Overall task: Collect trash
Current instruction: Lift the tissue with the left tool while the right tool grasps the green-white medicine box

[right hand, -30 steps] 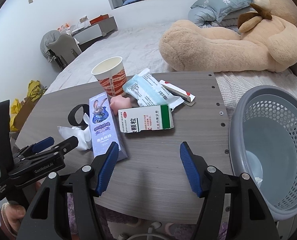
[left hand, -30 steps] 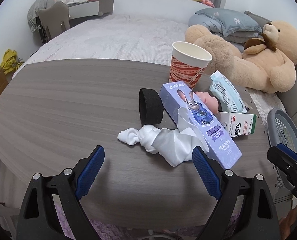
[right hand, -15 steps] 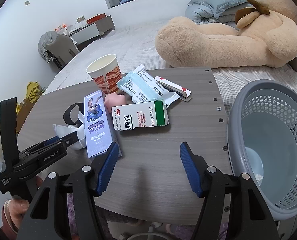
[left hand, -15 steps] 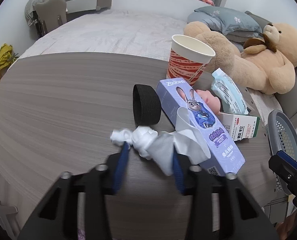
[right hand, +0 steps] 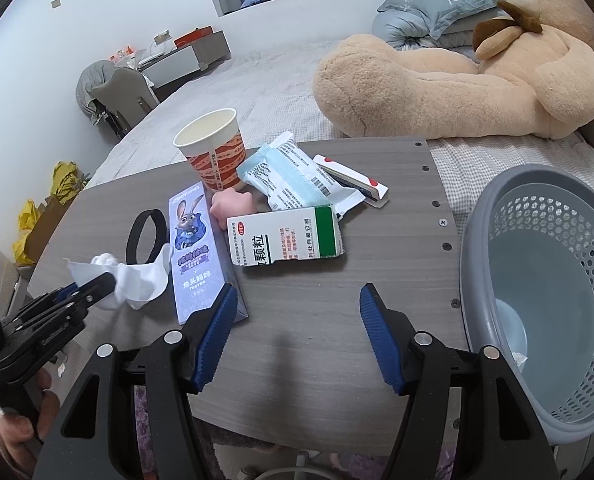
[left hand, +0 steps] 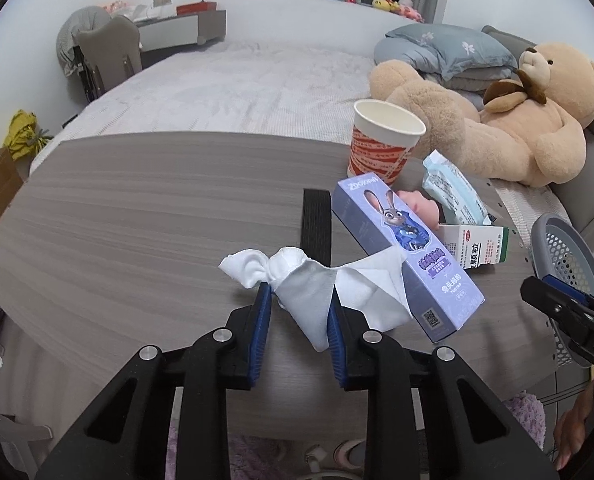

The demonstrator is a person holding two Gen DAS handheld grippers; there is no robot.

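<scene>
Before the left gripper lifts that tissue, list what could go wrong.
1. The left gripper pinches only one end of the crumpled white tissue; it could tear or slip out.
2. The tissue's far edge lies against the purple rabbit-print box, which might get dragged along.
3. The grey perforated plastic basket stands past the table's right edge, beyond the open right gripper, so carrying the tissue across may brush the red-and-white paper cup or other clutter.

On the table (right hand: 321,304), the tissue (left hand: 309,292) lies between the fingers of the left gripper (left hand: 299,308). The toothpaste box (left hand: 405,252) touches it at 2 o'clock. The cup (left hand: 381,140) stands behind at 12. The basket (right hand: 545,280) sits at 3 o'clock, beside the table edge.
</scene>
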